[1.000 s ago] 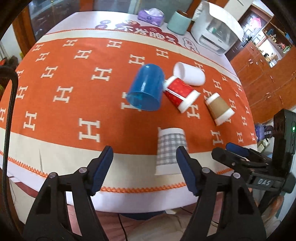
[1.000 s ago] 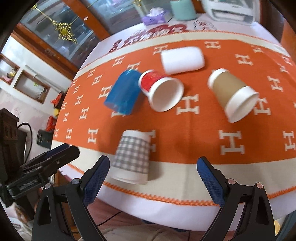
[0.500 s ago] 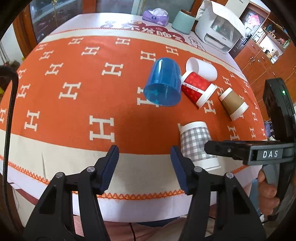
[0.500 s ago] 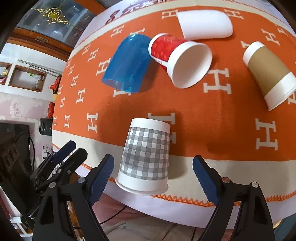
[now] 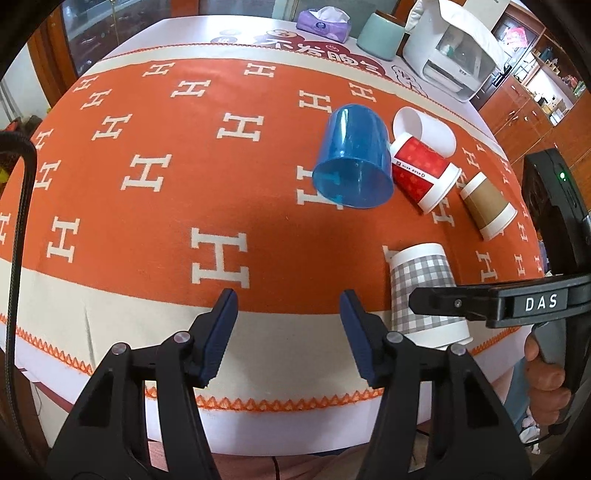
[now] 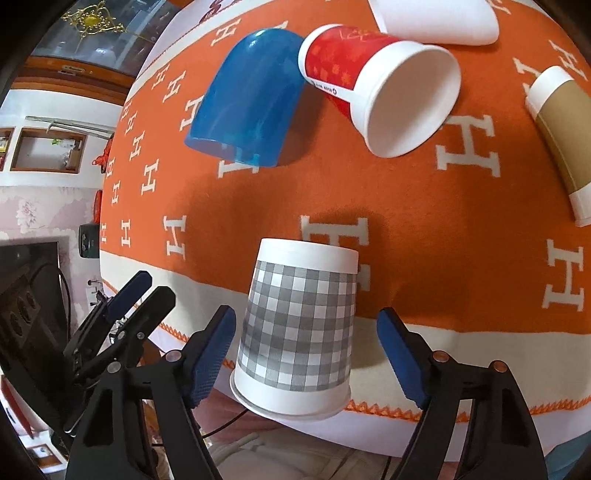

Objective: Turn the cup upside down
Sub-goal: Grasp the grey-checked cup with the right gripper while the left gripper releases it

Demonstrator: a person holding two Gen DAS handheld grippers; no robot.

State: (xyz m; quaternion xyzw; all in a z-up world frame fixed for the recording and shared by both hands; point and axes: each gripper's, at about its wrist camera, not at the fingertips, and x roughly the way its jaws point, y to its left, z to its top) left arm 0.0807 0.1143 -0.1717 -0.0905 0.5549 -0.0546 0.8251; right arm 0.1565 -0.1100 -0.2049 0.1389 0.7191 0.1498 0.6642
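Right at the near edge of the worktop, on the cream border of the orange H-patterned cloth, the grey checked paper cup stands upside down, wide rim down and base up; its rim sits close to the zigzag trim. Around it the right gripper is spread wide, one blue pad just beside the cup's left wall and the other well clear on the right, neither touching; from the left wrist view this same gripper shows side-on as a black bar marked DAS crossing in front of the checked cup. The left gripper hangs open over the near edge, left of the cup, holding nothing. Farther in, towards the middle of the worktop, a blue plastic cup lies on its side, touching a red paper cup also on its side; a white cup lies behind them and a brown paper cup lies nearer the right edge; at the far edge stand a purple tissue pack, a pale green canister and a white appliance.
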